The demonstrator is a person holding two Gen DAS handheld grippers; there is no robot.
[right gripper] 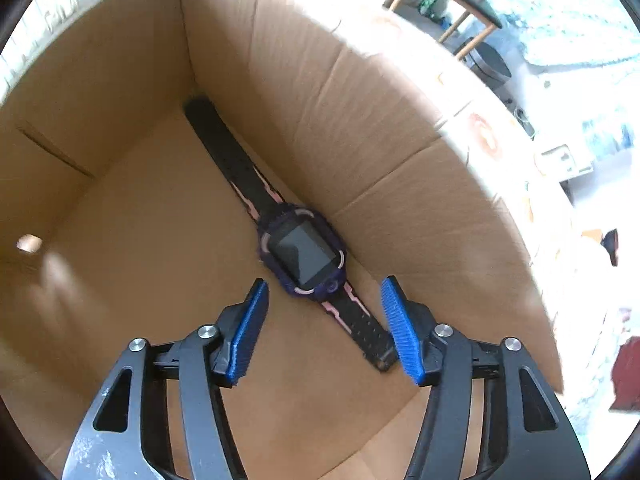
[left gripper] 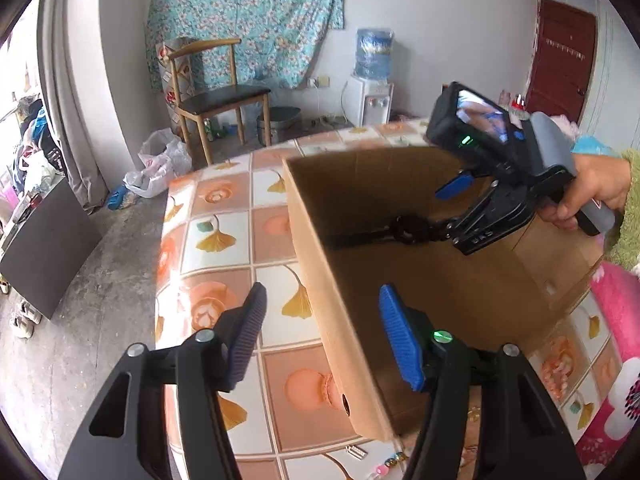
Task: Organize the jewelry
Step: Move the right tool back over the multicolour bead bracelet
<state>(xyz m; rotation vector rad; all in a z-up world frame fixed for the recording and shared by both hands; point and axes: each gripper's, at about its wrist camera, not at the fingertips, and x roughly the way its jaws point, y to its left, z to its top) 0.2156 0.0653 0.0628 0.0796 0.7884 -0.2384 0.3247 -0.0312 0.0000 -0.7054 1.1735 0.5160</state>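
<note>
A dark purple smartwatch [right gripper: 304, 256] with a black and pink strap lies flat on the floor of an open cardboard box [right gripper: 320, 92], along its far wall. My right gripper [right gripper: 324, 324] is open just above the near end of the strap, holding nothing. In the left wrist view the right gripper [left gripper: 452, 216] reaches into the box [left gripper: 316, 260] from the right, next to the watch [left gripper: 404, 230]. My left gripper [left gripper: 320, 336] is open and empty, straddling the box's left wall. Small beads and a clip [left gripper: 384, 462] lie on the table by the box's near corner.
The box stands on a table [left gripper: 224, 232] with a tiled flower-pattern cloth. A pink item [left gripper: 616, 312] lies at the right. Beyond the table are a wooden chair [left gripper: 216, 96], a water dispenser [left gripper: 372, 80], plastic bags [left gripper: 160, 164] and a dark board [left gripper: 44, 248] on the floor.
</note>
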